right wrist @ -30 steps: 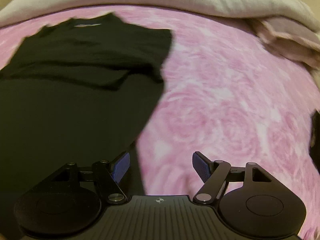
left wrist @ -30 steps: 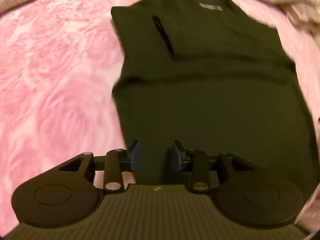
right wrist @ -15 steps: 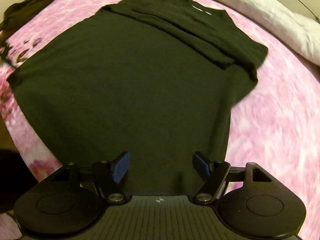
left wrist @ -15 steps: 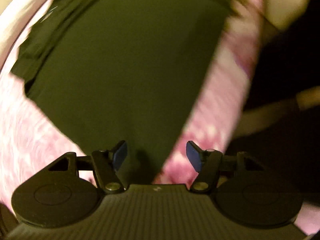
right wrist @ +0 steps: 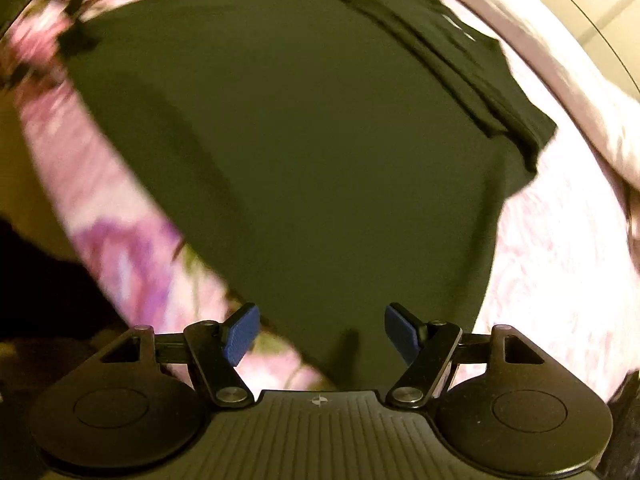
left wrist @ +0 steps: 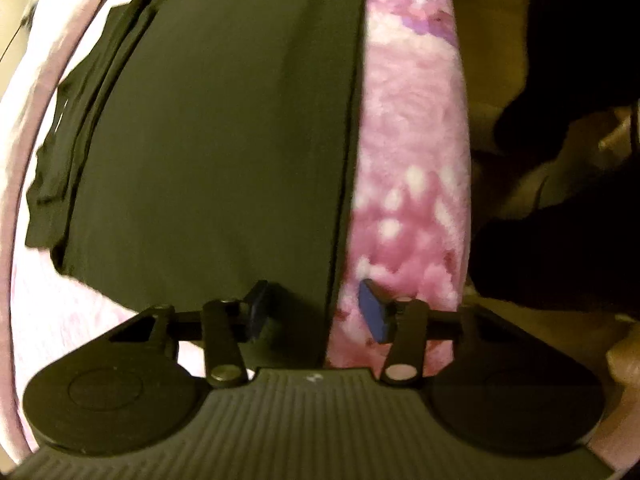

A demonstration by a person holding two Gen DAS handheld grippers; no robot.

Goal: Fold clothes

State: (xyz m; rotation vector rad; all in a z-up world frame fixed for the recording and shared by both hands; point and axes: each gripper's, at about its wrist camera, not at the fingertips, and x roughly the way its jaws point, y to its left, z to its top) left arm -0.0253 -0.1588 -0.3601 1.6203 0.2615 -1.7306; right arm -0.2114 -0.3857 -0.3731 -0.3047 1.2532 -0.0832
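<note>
A black T-shirt (left wrist: 224, 140) lies flat on the pink flowered blanket (left wrist: 408, 140), its sleeves folded in near the collar. In the left wrist view its straight hem edge runs between the blue pads. My left gripper (left wrist: 316, 312) points down over that edge with its jaws closing; one pad is over the cloth, the other over the blanket, and neither presses on it. The right wrist view shows the same T-shirt (right wrist: 312, 140), with a lower corner between the pads of my right gripper (right wrist: 320, 332), which stands open just above it.
A pale duvet (right wrist: 580, 92) is bunched along the far side of the blanket (right wrist: 560, 260). The bed's edge drops to a tan floor (left wrist: 492, 60), where a dark blurred shape (left wrist: 568, 32) stands. Another dark garment (right wrist: 76, 36) lies near the shirt's far corner.
Both grippers have swung to the shirt's hem and rolled, so the shirt now lies sideways in view. The left jaws opened from a narrow gap, then narrowed again. The right jaws stayed wide.
</note>
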